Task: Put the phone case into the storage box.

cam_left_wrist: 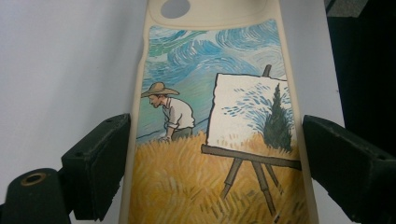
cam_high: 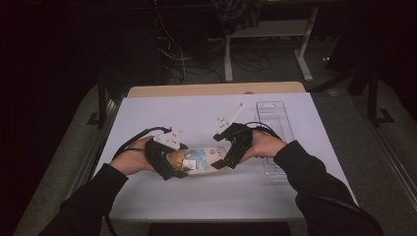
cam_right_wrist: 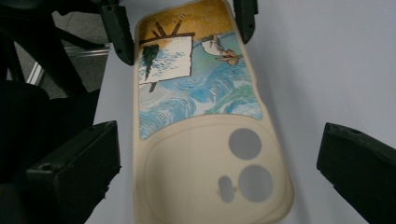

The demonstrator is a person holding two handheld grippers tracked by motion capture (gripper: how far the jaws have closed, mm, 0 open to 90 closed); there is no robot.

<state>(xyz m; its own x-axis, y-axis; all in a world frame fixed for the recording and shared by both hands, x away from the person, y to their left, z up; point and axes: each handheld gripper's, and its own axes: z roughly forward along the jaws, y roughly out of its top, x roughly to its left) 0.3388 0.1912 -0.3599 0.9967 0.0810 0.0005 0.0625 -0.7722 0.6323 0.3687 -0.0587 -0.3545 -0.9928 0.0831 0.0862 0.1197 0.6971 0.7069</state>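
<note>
left hand-held gripper [cam_high: 183, 166] pinched the phone case [cam_high: 199, 161] across its width at the painted end, a pad against each long edge. right hand-held gripper [cam_high: 227, 158] stood at the camera-cutout end with its jaws spread wide, apart from the case's edges. the case lay flat on the white bench [cam_high: 162, 110], near the front and between both hands.

the left gripper view showed the printed picture on the phone case [cam_left_wrist: 215, 140] close up: a figure in a straw hat, an easel, a yellow field. the right gripper view showed the cream end of the phone case [cam_right_wrist: 205, 154] with its round cutouts, and the left hand-held gripper [cam_right_wrist: 182, 23] farther off, clasping the far end.

in the high view the print was too small to read, and a clear plastic tray [cam_high: 275, 123] beside the right hand was hard to make out.

the room behind was dark, with cables and desk legs on the floor.
</note>
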